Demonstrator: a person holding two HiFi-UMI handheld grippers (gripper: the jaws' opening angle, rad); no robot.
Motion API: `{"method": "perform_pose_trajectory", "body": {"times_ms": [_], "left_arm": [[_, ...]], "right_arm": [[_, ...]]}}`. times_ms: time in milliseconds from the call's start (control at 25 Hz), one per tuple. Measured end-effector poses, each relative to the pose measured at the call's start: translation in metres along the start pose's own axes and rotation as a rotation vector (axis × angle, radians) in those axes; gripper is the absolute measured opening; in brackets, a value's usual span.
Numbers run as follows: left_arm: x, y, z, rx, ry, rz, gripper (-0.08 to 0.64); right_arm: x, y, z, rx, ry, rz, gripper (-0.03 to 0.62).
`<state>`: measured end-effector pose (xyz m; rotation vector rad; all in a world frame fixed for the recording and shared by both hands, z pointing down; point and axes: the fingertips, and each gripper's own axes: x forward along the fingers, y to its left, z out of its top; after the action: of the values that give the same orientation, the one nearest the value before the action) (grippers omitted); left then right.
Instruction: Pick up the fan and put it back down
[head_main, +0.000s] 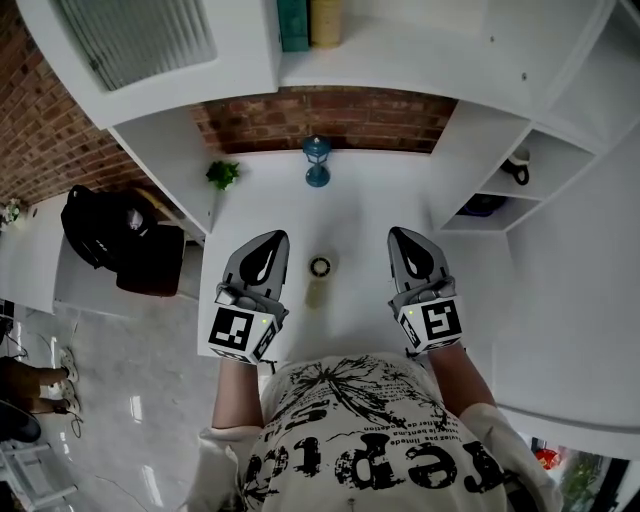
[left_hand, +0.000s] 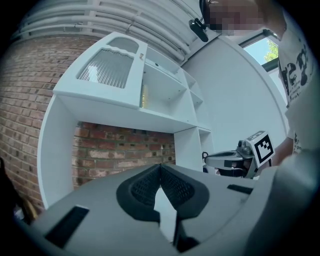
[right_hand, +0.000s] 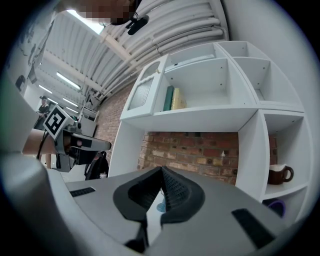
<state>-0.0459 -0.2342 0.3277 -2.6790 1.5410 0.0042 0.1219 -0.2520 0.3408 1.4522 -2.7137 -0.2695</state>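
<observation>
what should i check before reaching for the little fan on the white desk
1. Fan located: the small cream fan with a ring-shaped head sits on the white desk, between the two grippers. ok
2. Left gripper empty: nothing between its jaws. ok
3. Right gripper empty: nothing between its jaws. ok
4. Jaws open enough to take the fan: both pairs are shut tip to tip. not ok
5. Room around the fan: the blue lantern and small green plant stand well behind it, apart from it. ok
6. Fan upright or lying flat: cannot tell
</observation>
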Motion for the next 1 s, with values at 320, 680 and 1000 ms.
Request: {"method": "perform_pose_trajectory", "body": {"times_ms": [320, 680, 1000], "left_arm": [[0.005, -0.003, 0.001, -0.008, 0.000, -0.005, 0.014], [0.000, 0.016, -0.004, -0.029, 0.015, 0.055, 0.014], [0.004, 0.018, -0.008, -0.025, 0.023, 0.045, 0.014]], "right_arm": [[-0.002, 0.001, -0.005, 0.034, 0.011, -0.003, 0.012], [0.008, 0.006, -0.011, 0.019, 0.026, 0.006, 0.013], [0.014, 0.008, -0.015, 0.010, 0.033, 0.012, 0.014]]}}
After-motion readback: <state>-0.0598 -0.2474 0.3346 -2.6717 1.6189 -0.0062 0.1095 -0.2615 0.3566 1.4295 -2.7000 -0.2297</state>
